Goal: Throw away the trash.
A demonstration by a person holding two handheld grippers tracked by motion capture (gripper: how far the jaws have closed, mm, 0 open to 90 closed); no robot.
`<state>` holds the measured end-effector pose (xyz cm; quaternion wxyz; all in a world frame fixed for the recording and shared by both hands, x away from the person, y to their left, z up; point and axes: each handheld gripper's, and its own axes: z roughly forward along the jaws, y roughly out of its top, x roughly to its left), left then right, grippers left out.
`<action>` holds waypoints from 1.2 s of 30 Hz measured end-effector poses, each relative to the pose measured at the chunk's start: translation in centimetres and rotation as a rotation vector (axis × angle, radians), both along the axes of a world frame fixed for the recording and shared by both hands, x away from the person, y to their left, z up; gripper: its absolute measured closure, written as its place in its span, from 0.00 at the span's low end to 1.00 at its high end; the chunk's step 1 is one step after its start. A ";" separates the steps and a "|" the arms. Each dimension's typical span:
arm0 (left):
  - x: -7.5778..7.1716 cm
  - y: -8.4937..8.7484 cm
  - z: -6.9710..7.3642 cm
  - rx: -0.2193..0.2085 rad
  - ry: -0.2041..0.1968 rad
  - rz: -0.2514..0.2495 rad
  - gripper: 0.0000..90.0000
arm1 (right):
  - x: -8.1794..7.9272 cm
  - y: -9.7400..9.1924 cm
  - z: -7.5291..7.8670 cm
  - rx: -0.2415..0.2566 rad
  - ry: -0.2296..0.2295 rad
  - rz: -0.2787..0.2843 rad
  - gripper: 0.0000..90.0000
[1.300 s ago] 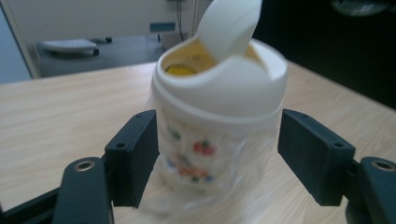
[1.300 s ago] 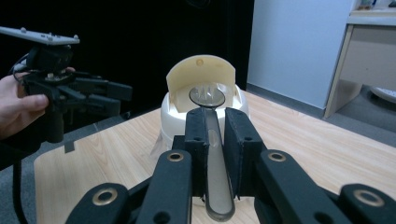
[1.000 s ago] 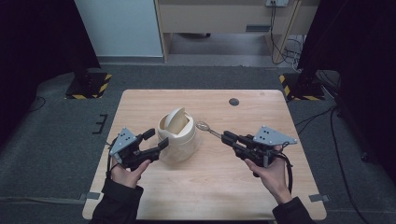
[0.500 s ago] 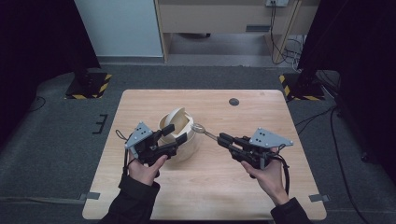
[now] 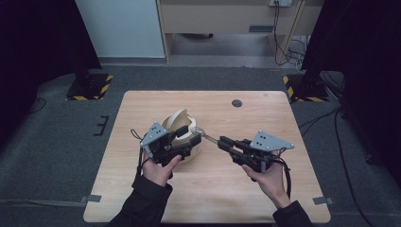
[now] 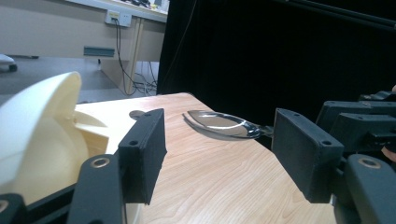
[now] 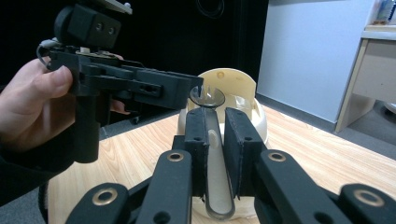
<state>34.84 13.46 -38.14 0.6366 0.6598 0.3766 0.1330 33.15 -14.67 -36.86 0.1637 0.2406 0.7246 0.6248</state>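
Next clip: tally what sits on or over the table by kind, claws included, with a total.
Cream lidded container: 1
Metal spoon: 1
Hand-held claws: 2, the left claw open beside the container, the right claw shut on the spoon's handle
Dark round spot on the table top: 1
Total: 5

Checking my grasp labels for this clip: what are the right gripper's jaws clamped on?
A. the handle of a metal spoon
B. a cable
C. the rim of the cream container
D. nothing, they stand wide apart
A: in the right gripper view the right gripper has both jaws pressed against the handle of the spoon, whose bowl points toward the cream container.
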 end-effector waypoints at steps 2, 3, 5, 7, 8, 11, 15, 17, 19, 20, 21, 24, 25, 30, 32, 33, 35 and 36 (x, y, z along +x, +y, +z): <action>0.0 -0.1 0.0 0.002 0.002 -0.004 0.39 | 0.0 0.1 0.0 0.001 -0.001 0.001 0.89; 0.0 -0.3 -0.1 0.002 0.004 -0.009 0.39 | -0.1 0.2 -0.2 0.001 -0.006 0.002 0.89; 0.0 -0.4 -0.1 0.002 0.005 -0.011 0.39 | -0.1 0.4 -0.3 0.002 -0.007 0.003 0.89; 0.1 -0.4 -0.1 0.000 0.005 -0.009 0.39 | -0.1 0.5 -0.4 0.000 -0.010 0.004 0.89; 0.1 -0.4 -0.1 -0.004 0.008 -0.009 0.39 | -0.1 0.5 -0.5 0.001 -0.008 0.004 0.89; 0.1 -0.2 -0.1 -0.016 0.008 -0.007 0.40 | 0.0 0.6 -0.6 0.001 -0.006 0.004 0.89; 0.0 -0.1 0.0 -0.019 0.003 -0.002 0.43 | -0.1 0.7 -0.7 0.002 -0.003 0.005 0.89; 0.1 0.0 0.0 -0.014 0.003 0.005 0.46 | -0.1 0.8 -0.8 0.001 -0.003 0.005 0.89; 0.1 0.0 0.0 -0.020 0.001 0.010 0.47 | -0.1 0.8 -0.8 0.000 -0.002 0.006 0.89; 0.0 0.0 0.0 -0.019 0.000 0.011 0.48 | -0.1 0.8 -0.8 -0.002 -0.001 0.006 0.89; 0.0 0.0 0.0 -0.019 0.000 0.011 0.48 | -0.1 0.8 -0.8 -0.002 -0.001 0.006 0.89; 0.0 0.0 0.0 -0.013 -0.005 0.018 0.49 | -0.1 0.9 -0.9 -0.004 0.000 0.004 0.89; 0.0 0.0 0.0 -0.016 -0.006 0.021 0.50 | -0.1 0.9 -1.0 -0.006 0.002 0.004 0.89; 0.0 0.1 0.2 -0.042 -0.011 0.023 0.52 | 0.0 1.1 -1.2 -0.013 0.004 0.006 0.89; 0.0 0.1 0.3 -0.045 -0.011 0.023 0.52 | 0.0 1.1 -1.3 -0.014 0.004 0.005 0.89; -0.1 0.1 0.3 -0.052 -0.011 0.022 0.51 | 0.0 1.2 -1.3 -0.015 0.005 0.006 0.89; -0.1 0.1 0.4 -0.057 -0.012 0.022 0.51 | 0.0 1.3 -1.4 -0.015 0.005 0.005 0.89; -0.1 0.1 0.4 -0.055 -0.016 0.022 0.51 | 0.0 1.3 -1.4 -0.016 0.006 0.006 0.89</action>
